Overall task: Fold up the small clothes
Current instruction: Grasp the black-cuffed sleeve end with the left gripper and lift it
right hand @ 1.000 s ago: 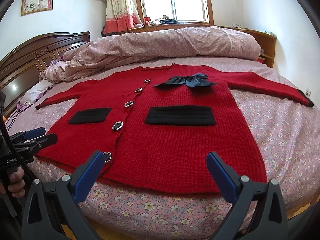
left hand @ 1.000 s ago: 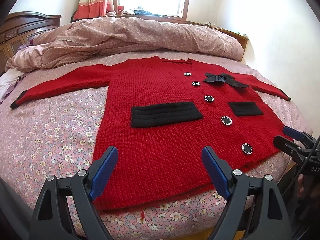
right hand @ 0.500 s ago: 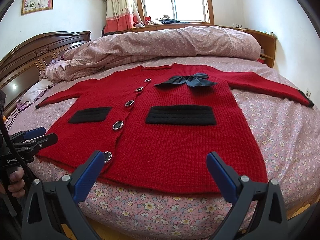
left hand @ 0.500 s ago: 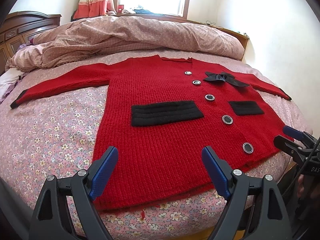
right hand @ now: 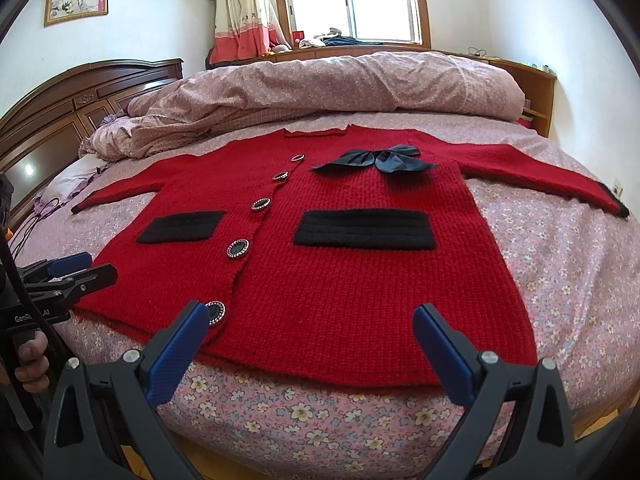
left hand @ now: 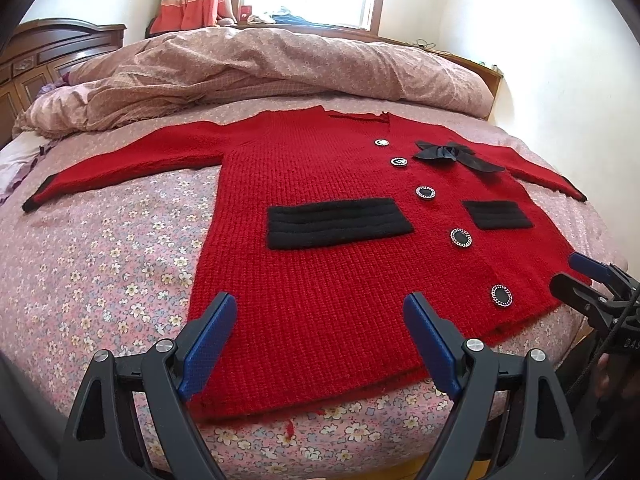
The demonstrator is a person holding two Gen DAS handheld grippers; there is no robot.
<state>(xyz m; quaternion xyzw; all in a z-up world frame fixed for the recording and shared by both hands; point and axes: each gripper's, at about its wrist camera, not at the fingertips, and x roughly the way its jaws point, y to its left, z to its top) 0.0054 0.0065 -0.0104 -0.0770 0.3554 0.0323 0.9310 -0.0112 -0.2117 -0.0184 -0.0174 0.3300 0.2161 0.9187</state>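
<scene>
A small red knitted cardigan lies flat and face up on the bed, sleeves spread to both sides. It has two black pockets, several black buttons and a dark bow near the neck. My left gripper hovers open above the hem's left half, nothing between its blue pads. Over the hem's right half my right gripper stands open and empty too. Each gripper also shows at the edge of the other's view, held by a hand.
The bed has a pink flowered sheet. A bunched pink quilt lies across the far side, behind the cardigan. A dark wooden headboard stands at the left, a window and curtain at the back. The bed's near edge is just below the hem.
</scene>
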